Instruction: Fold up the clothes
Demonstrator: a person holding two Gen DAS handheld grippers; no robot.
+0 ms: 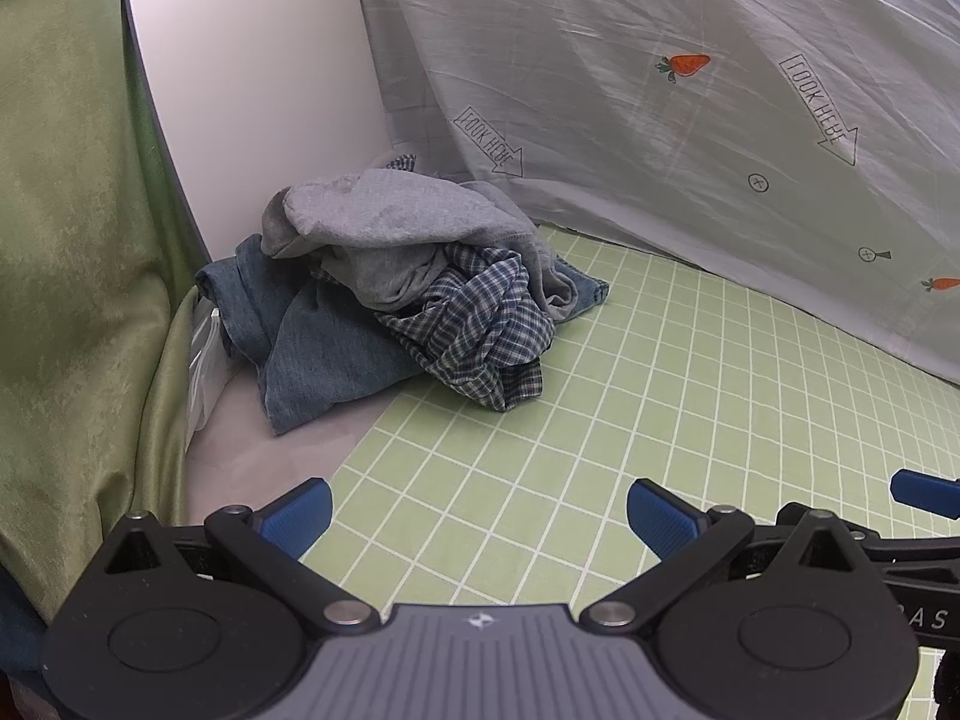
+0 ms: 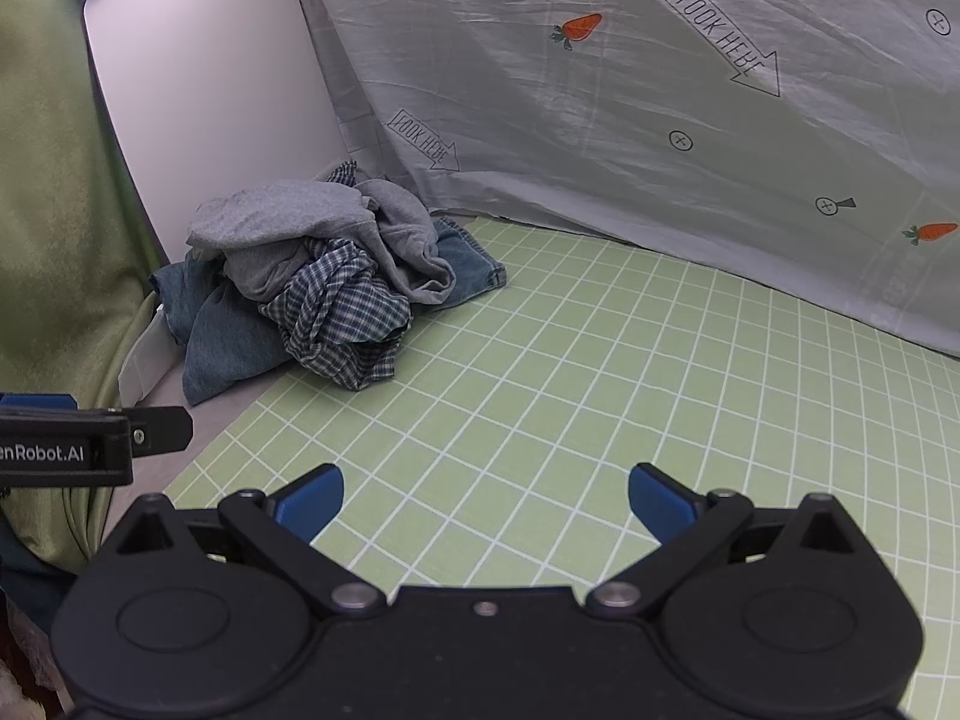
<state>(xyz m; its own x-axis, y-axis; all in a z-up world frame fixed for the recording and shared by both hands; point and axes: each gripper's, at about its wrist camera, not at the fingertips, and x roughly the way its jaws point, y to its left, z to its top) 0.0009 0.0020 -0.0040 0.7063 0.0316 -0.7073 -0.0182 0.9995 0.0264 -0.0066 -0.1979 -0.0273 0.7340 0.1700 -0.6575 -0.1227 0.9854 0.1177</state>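
Clothes (image 1: 396, 282) lie in one crumpled pile at the far left of the surface (image 1: 660, 396), against the pale upright panel (image 1: 258, 78). Left wrist view: a grey sweatshirt (image 1: 384, 216) sits on top, a blue-and-white checked shirt (image 1: 480, 336) spills toward the near right, and a blue denim garment (image 1: 306, 348) lies underneath. The pile's long axis runs from near left to far right; one denim end points near left over the bare grey strip, the other far right onto the green grid mat. A printed grey sheet (image 1: 660, 90) hangs behind, and a green curtain (image 1: 72, 240) fills the left side. The left gripper (image 1: 479, 516) hovers over the mat, well apart from the pile, fingers (image 1: 300, 513) spread wide with nothing between them. One blue tip of the right gripper (image 1: 924, 495) shows at the right edge.

Right wrist view: the pile (image 2: 324, 276) sits far left, with the same layering: grey sweatshirt (image 2: 282, 222), checked shirt (image 2: 348, 318), denim garment (image 2: 222, 342). The denim hem points right along the mat (image 2: 600, 390). The right gripper (image 2: 486, 501) is held above the mat, fingers (image 2: 660, 501) wide apart and empty. Part of the left gripper (image 2: 90, 438) enters from the left edge.
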